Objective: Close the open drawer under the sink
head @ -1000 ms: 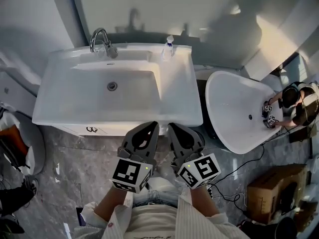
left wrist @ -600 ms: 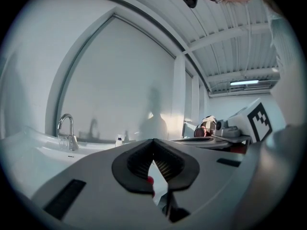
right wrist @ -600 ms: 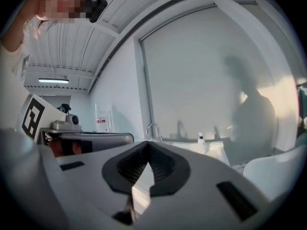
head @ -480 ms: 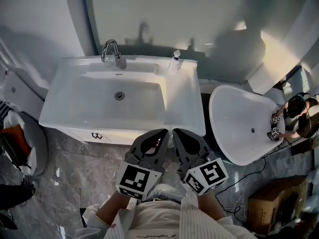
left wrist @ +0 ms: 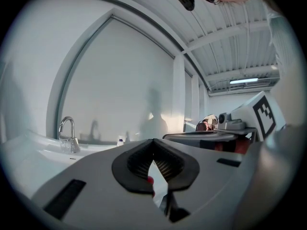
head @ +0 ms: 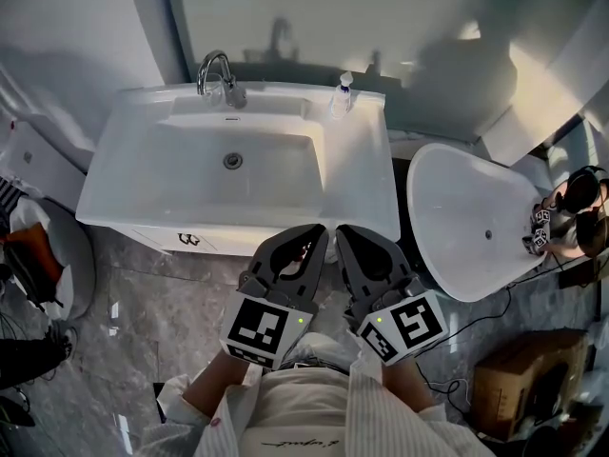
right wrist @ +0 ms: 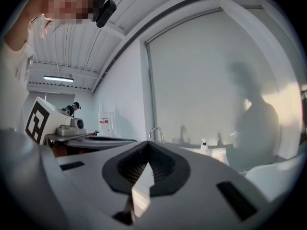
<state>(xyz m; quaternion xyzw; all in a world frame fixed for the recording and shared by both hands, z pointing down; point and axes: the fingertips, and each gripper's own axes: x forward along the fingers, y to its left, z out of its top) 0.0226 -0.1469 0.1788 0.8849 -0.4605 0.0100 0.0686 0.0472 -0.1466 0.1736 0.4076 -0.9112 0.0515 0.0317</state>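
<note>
The white sink (head: 143, 193) with its chrome faucet (head: 217, 70) fills the upper middle of the head view. Under its front rim shows a narrow white strip of the drawer front (head: 162, 240); I cannot tell how far out it stands. My left gripper (head: 317, 230) and right gripper (head: 341, 229) are held side by side just before the sink's front right corner, tips pointing at the rim. Both are shut with nothing between the jaws. In the left gripper view my left gripper (left wrist: 153, 142) points over the basin toward the faucet (left wrist: 67, 134). The right gripper view shows my right gripper (right wrist: 147, 145) likewise closed.
A soap bottle (head: 343, 93) stands at the sink's back right. A white bathtub (head: 476, 227) lies to the right, with a person (head: 580, 208) working at its far end. A cardboard box (head: 519, 369) and cables lie on the marble floor. Bags and a bin (head: 38, 255) crowd the left.
The head view has shifted, so the sink sits a little further right in it. Both grippers stay shut and side by side before the sink's front rim.
</note>
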